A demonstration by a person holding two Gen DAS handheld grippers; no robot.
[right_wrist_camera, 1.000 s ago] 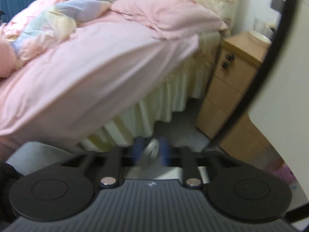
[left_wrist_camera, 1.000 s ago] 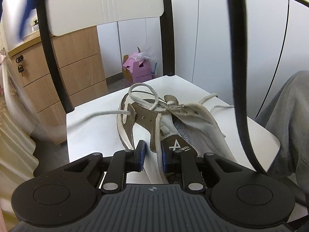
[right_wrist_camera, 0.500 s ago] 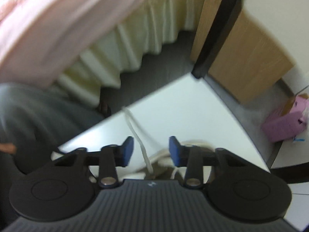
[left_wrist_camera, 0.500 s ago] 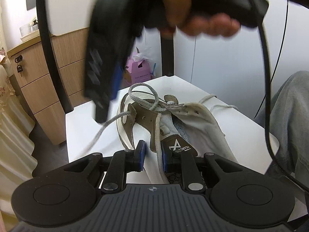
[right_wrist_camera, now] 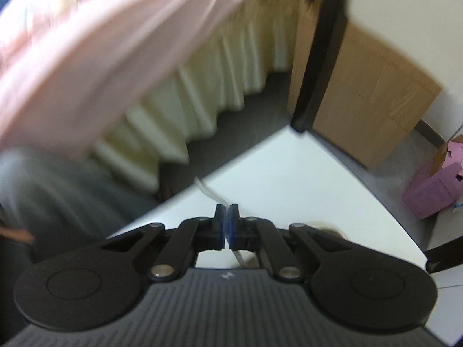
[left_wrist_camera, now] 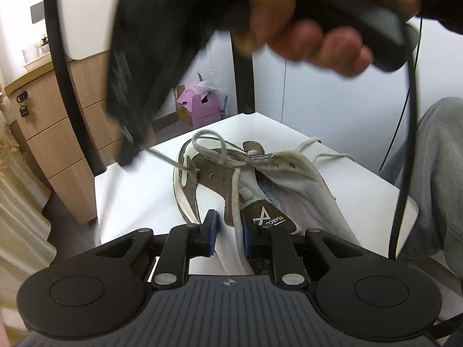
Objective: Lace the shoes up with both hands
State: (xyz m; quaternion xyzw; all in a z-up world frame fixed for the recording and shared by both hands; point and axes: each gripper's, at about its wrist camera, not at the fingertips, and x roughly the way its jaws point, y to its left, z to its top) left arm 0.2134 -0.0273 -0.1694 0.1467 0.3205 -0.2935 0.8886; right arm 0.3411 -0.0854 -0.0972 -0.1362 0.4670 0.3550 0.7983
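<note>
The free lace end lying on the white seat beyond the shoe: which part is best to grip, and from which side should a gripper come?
Probably near its tip: the free lace end lies flat and alone on the bare seat, apart from the shoe. Come from above, jaws across the strand, so the pads close on its thin width without catching the upper.

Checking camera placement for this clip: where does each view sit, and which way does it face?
Left wrist: on the left gripper, looking along the shoe on the white seat; shows a hand and a grey trouser leg.
Right wrist: on the right gripper, shut on the lace, facing the seat edge and bed skirt.
Shared: seat, lace, pink box.
</note>
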